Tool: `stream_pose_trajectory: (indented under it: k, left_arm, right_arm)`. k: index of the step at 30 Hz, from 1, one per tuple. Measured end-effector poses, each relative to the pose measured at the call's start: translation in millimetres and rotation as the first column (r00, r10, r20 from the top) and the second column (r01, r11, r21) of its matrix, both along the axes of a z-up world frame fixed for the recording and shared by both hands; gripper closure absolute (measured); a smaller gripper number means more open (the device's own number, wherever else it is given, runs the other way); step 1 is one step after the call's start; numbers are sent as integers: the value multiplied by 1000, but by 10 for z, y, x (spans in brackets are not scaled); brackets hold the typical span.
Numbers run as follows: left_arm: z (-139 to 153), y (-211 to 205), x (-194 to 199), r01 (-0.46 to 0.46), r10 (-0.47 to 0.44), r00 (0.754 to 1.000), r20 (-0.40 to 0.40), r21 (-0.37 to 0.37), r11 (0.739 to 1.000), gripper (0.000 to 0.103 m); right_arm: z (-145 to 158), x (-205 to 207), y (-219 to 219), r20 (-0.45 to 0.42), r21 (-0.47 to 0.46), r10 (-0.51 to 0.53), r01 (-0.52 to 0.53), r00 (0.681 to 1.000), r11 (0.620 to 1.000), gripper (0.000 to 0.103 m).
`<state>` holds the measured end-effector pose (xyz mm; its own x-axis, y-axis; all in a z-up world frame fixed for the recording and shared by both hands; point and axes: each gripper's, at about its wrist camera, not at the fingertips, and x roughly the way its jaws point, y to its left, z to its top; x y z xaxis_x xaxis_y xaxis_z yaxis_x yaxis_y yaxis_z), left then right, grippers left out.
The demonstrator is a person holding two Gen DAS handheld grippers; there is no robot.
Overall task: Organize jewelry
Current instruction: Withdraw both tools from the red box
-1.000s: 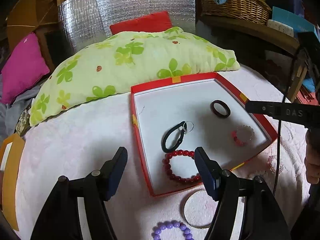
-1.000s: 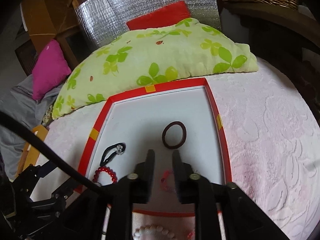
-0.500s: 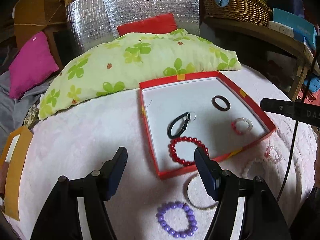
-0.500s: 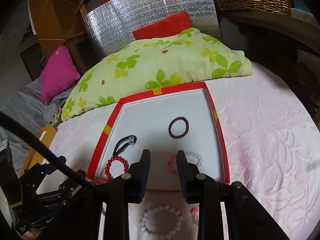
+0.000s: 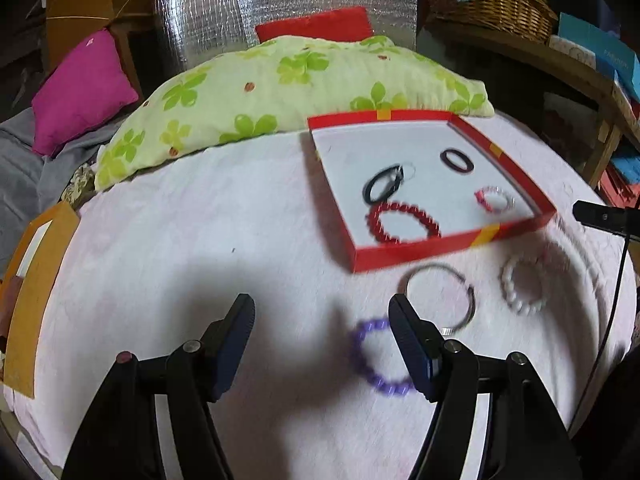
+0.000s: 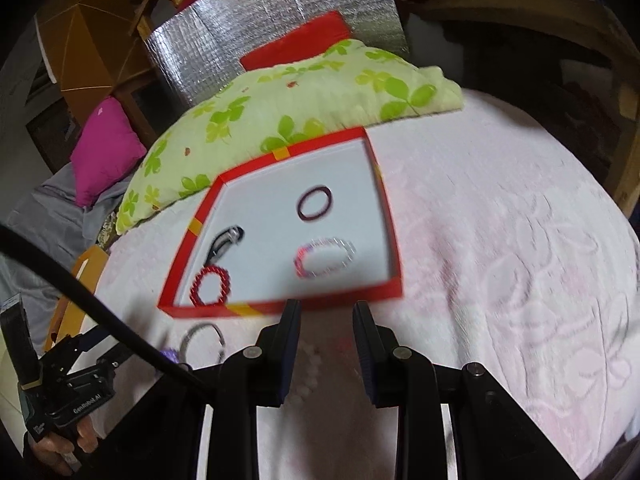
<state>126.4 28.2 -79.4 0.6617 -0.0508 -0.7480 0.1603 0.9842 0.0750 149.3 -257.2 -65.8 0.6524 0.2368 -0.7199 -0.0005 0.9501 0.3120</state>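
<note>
hovering both grippers over the pink blanket (image 5: pixel 200 240), nothing held. our left gripper (image 5: pixel 322 342) is spread wide and empty. our right gripper (image 6: pixel 326 346) is parted to a medium gap, also empty.

nearest loose piece is the purple bead bracelet (image 5: pixel 374 360): it lies flat on the blanket, touching or partly tucked behind the left gripper's right finger (image 5: pixel 408 346), so it sits off-centre toward that finger, not in the middle of the gap. we judge the left hand is the nearer one for it; a small shift right would centre it. it's a ring, no real long axis, so pinching one side of the loop should do.

just beyond, the thin metal bangle (image 5: pixel 440 296) lies flat, close to the box's front wall. beside it to the right is the white bead bracelet (image 5: pixel 524 288); in the right wrist view white beads show under that gripper, blurred, so we judge the right hand is nearer to that one.

further out, the red box (image 5: pixel 420 254) already holds the red bead bracelet (image 5: pixel 404 222), the black hair tie (image 5: pixel 382 186), the pink-and-white bracelet (image 5: pixel 494 200) and the dark ring (image 5: pixel 456 160). three pieces still outside, roughly halfway by our count.

behind the box, the green floral pillow (image 5: pixel 280 92). frames are motion-blurred, fine detail unclear.
</note>
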Motion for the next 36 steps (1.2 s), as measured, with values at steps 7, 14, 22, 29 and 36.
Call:
stream_pose_trajectory:
  k: [7,14,22,29,36]
  left_arm:
    - [-191,26,-201,28,-25,999,-37,64,998,33]
    - [-284,68,-229,31,-27,998,-63,59,998,33]
    - [-296,-6,-220,59,-57,996,-73,26,998,33]
    - [-297,25,-205,46,-46,996,-78,9,999,33]
    - [-337,39,-170,38,-38,994,-101,-1,999,33]
  right_arm:
    - [-223,-208,22,-60,-18,54,-55,997,998,73]
    - [-435,-278,62,-118,-28,77,-81,990,996,73]
    - [-392,-266,-111,-102,-39,2,-6,995,999,73]
    - [-374,-271,-366,-94,-87,-80,72,992,994,73]
    - [-418,-254,-508,-108,-62,-109,103,988,993,73]
